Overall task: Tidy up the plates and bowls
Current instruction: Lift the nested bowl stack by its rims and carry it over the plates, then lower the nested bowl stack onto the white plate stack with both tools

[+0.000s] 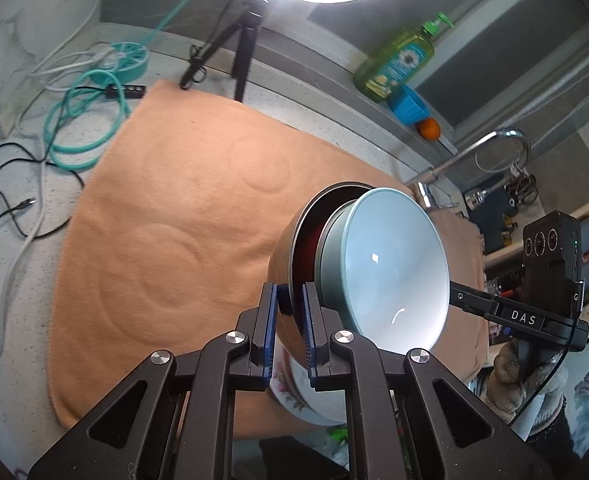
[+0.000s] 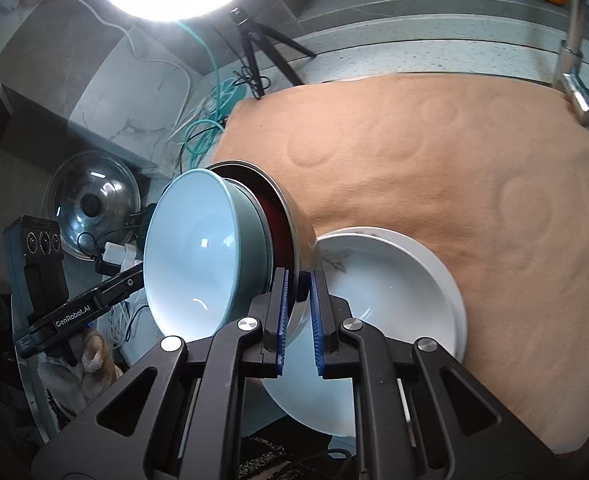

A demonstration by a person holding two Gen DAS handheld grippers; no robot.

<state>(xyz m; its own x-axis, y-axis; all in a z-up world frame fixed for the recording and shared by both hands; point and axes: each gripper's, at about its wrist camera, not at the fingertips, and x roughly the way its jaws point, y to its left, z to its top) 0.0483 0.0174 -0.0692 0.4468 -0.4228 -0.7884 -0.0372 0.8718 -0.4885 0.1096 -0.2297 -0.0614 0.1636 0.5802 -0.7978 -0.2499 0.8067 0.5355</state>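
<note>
Kitchen desk of speckled pale stone (image 1: 10,360), mostly covered by a soft peach towel (image 1: 182,216) pressed with ring marks; a ring light, tripod, cables and a tap stand around it.

Largest of the dishes, a stack of wide white porcelain plates (image 2: 426,280), smooth and glossy with a faint flower print, lies on the towel's near edge.

Tilted on edge above it is a steel bowl (image 2: 300,236), thin-rimmed, reddish inside. A glazed pale-blue ceramic bowl (image 1: 390,264) nests in it, its opening turned sideways.

Both tools pinch the steel rim from opposite sides: the left gripper (image 1: 290,320) has its ribbed blue jaws clamped on it, and the right gripper (image 2: 298,312) likewise, though its right pad shows a slight gap.

Risk, as I judge it: only the steel bowl is gripped, so the slick blue bowl could slide out and chip on the plates. Thin polished metal may also slip between the pads.
</note>
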